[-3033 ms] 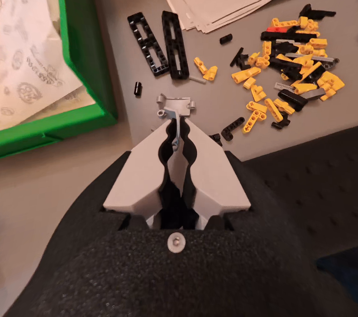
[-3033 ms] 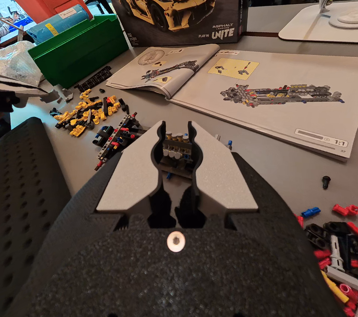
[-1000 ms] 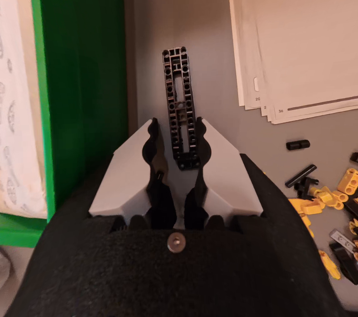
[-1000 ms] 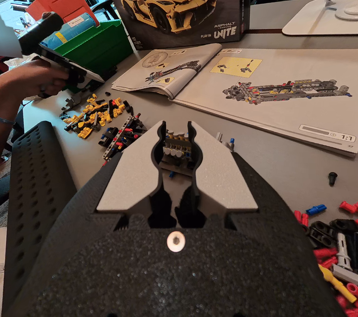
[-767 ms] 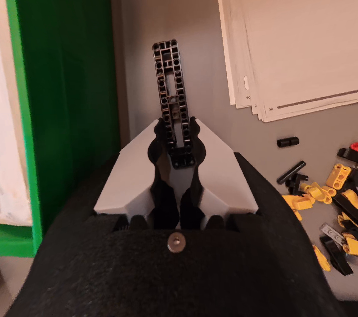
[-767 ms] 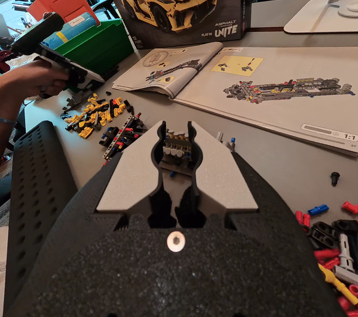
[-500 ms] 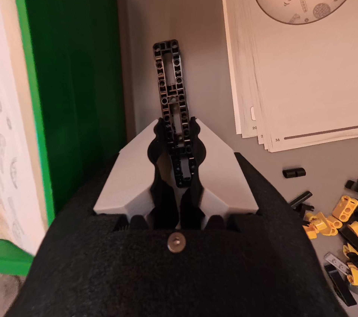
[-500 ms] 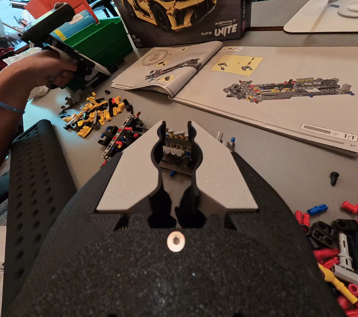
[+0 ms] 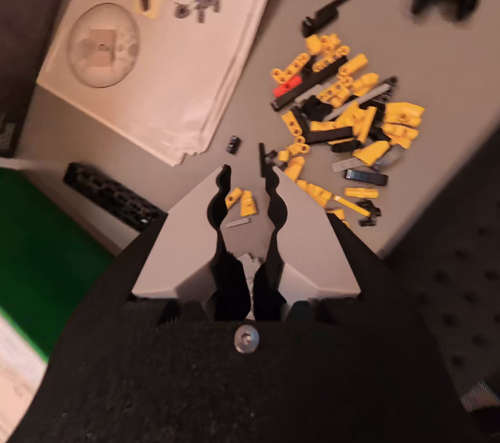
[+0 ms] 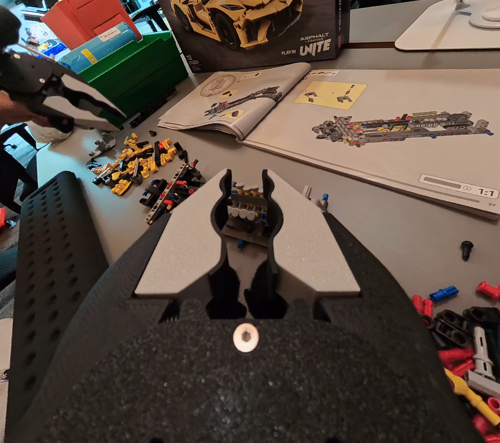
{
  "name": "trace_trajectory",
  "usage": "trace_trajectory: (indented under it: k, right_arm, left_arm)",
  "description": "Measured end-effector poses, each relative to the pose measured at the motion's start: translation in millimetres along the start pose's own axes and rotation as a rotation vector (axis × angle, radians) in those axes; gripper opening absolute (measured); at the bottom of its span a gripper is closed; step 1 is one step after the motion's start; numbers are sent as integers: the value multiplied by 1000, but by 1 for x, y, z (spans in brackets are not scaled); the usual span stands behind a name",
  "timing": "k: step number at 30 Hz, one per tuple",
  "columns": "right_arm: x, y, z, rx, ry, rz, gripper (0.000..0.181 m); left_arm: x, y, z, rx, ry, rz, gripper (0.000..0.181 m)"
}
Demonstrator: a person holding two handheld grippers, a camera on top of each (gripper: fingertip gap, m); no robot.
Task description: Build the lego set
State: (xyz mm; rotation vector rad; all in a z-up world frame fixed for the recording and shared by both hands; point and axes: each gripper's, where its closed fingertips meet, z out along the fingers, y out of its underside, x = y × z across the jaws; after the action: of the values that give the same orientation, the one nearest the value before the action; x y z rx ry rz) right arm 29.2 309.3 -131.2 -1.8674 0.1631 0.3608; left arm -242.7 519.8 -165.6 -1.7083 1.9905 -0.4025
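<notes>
My left gripper (image 9: 247, 169) is open and empty, held above the grey table over two small yellow pieces (image 9: 242, 200) and a grey pin (image 9: 238, 223). It also shows from the side in the right wrist view (image 10: 119, 120). A long black frame (image 9: 108, 197) lies beside the green bin (image 9: 40, 240). A pile of yellow and black pieces (image 9: 351, 118) lies to the right. My right gripper (image 10: 246, 173) is shut on a grey engine block with tan and grey cylinders (image 10: 247, 210), low over the table.
An open instruction booklet (image 10: 351, 118) and the set's box (image 10: 251, 2) lie beyond. A part-built chassis (image 10: 173, 192) sits left of the right gripper. Red, blue and black pieces (image 10: 473, 335) lie at the right. A grey part (image 10: 104, 144) lies by the yellow pile. The left gripper's tips are roughly 35 cm from the right gripper's.
My left gripper closed on the black frame, then let it go by the green bin, opened and swung right over the yellow pieces. My right gripper has stayed put with the engine block.
</notes>
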Motion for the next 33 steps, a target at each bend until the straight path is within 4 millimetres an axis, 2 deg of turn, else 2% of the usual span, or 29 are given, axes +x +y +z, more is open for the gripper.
trace_trajectory:
  k: [2,5,11,17,23,27,30,33]
  right_arm:
    - [0,0,0,2,-4,8,21]
    - [0,0,1,-2,-1,2,21]
    - [0,1,1,-8,1,-6,21]
    - [0,0,0,-2,-1,0,21]
    - [-1,1,1,-6,-3,-3,21]
    - [-1,1,1,-7,-6,1,21]
    - [-1,1,1,-9,-4,-3,21]
    - [-1,2,1,-10,-2,-3,21]
  left_arm:
    - [16,6,4,-30,52,11,26]
    - [26,6,11,-13,64,16,26]
    - [32,-2,24,-37,70,55,19]
    - [32,1,29,-76,76,57,6]
    - [32,9,22,-79,67,33,5]
    - [35,7,17,-36,97,-1,5]
    - [23,1,18,4,56,-20,15]
    - [12,-1,17,6,49,-67,18]
